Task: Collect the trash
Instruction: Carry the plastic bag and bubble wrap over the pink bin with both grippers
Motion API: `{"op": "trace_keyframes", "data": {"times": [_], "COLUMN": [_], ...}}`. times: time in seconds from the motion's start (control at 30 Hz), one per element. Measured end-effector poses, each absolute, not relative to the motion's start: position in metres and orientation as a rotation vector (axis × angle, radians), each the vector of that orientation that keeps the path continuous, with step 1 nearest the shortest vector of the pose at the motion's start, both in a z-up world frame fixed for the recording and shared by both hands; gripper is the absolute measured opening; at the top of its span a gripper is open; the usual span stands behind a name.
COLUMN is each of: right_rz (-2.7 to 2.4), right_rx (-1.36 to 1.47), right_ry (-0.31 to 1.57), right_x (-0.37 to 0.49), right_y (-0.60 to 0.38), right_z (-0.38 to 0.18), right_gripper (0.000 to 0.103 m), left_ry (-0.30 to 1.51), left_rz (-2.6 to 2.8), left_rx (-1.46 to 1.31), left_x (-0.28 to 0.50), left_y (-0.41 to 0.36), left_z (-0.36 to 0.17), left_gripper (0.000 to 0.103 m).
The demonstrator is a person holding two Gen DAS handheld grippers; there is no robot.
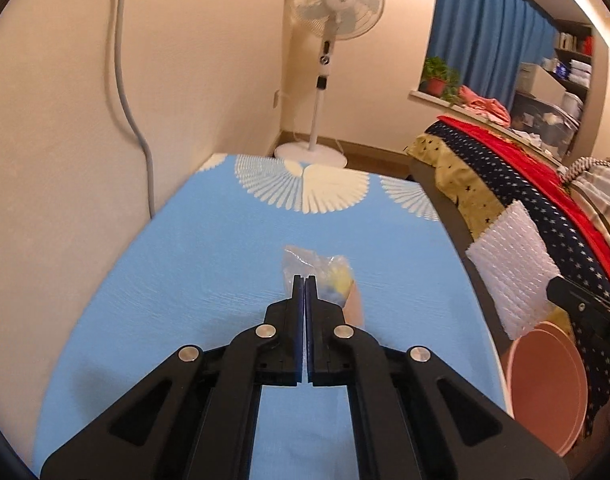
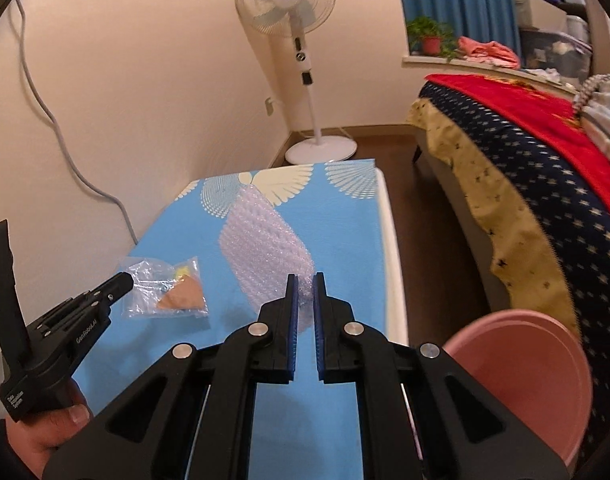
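1. Right now I am pinching a clear plastic bag point(image 2: 167, 288) by its edge with my left gripper point(image 1: 305, 280), the pads fully pressed together on the film.
2. That bag is hanging just above the blue table point(image 1: 165, 280), with something yellow and an orange-brown piece showing inside it.
3. With my right gripper point(image 2: 304, 280) I am clamping a sheet of white bubble wrap point(image 2: 265, 240), the jaws nearly closed with only the thin sheet between the blue pads.
4. From the left wrist view, the bubble wrap is dangling past the table's right edge, above a pink bin point(image 2: 525, 364) that is standing on the floor between the table and the bed point(image 2: 525, 168).
5. My left hand point(image 2: 45, 436) is gripping the handle of the left tool at the lower left of the right wrist view.
6. A white standing fan point(image 1: 337, 8) is standing beyond the table's far end, near the wall.
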State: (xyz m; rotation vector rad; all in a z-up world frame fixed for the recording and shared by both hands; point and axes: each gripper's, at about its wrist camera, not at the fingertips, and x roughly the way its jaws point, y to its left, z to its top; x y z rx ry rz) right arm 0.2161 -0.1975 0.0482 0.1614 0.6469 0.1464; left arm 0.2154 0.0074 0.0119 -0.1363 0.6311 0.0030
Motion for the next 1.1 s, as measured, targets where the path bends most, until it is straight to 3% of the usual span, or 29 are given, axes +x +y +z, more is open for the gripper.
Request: {"op": "trace_keyframes", "data": {"times": [0.53, 1.1], "right_rz": [0.008, -0.021], "right_rx": [0.213, 0.210], "right_ry": [0.501, 0.473], "right_x": [0.092, 0.057], "right_y": [-0.238, -0.248], "right_z": [0.084, 0.073], "right_gripper": [0.008, 0.008], "left_ry": [0.549, 0.563], "left_rz": [-0.120, -0.197], "left_rx": [-0.037, -0.020], "left_x": [0.130, 0.091], "left_y": [-0.025, -0.055], "left_z": [0.040, 0.033], "left_gripper": [0.001, 0.001]}}
